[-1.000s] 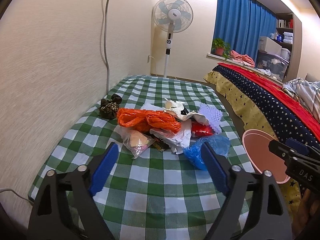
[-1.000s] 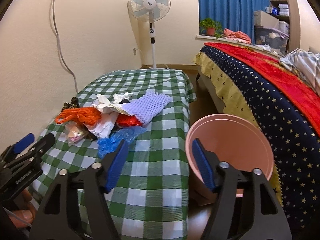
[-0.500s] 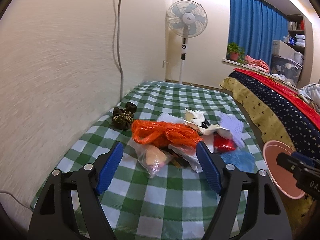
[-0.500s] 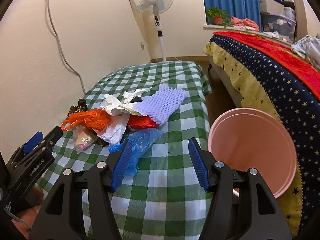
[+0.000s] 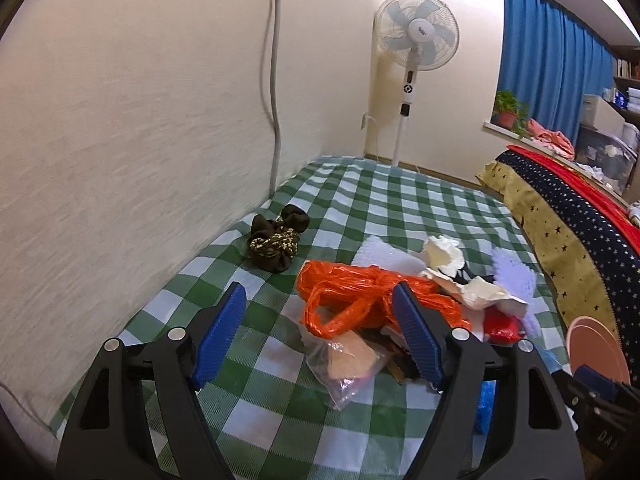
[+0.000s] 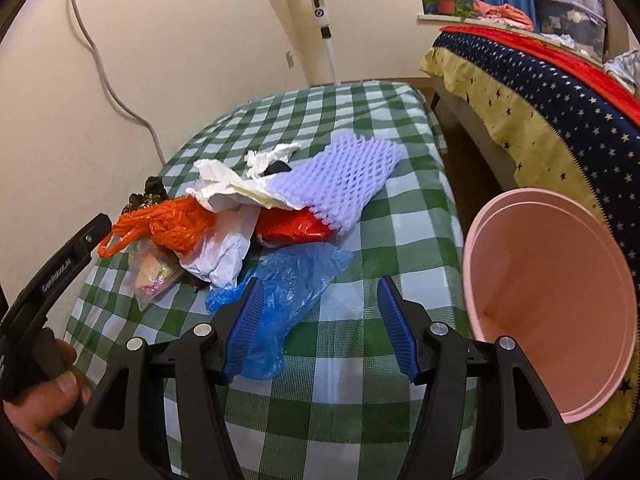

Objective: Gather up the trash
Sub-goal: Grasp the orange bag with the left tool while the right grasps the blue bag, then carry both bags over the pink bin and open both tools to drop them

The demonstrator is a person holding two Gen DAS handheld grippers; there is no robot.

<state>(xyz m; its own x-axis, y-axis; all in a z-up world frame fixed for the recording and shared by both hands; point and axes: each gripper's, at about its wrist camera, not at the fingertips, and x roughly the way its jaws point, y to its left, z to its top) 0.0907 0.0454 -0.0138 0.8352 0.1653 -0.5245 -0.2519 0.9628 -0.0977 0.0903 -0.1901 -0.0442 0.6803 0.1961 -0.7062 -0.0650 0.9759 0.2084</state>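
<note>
A trash pile lies on the green checked tablecloth (image 5: pixel 400 208): an orange plastic bag (image 5: pixel 360 296), a clear bag of scraps (image 5: pixel 348 364), white crumpled paper (image 5: pixel 444 256), a red wrapper (image 6: pixel 296 228), a purple foam net (image 6: pixel 348 180) and a blue plastic bag (image 6: pixel 288 284). My left gripper (image 5: pixel 320 336) is open and empty, just short of the orange bag. My right gripper (image 6: pixel 320 328) is open and empty, its left finger over the blue bag. A pink bin (image 6: pixel 552 312) stands at the table's right edge.
A dark brown cloth bundle (image 5: pixel 278 240) lies near the wall. A standing fan (image 5: pixel 416 60) is beyond the table. A bed with a starred cover (image 6: pixel 540 92) runs along the right. A cable (image 5: pixel 274 80) hangs down the wall.
Both grippers have moved forward and down toward the pile. The left now frames the orange bag; the right has swung left from the pink bin to the blue bag.
</note>
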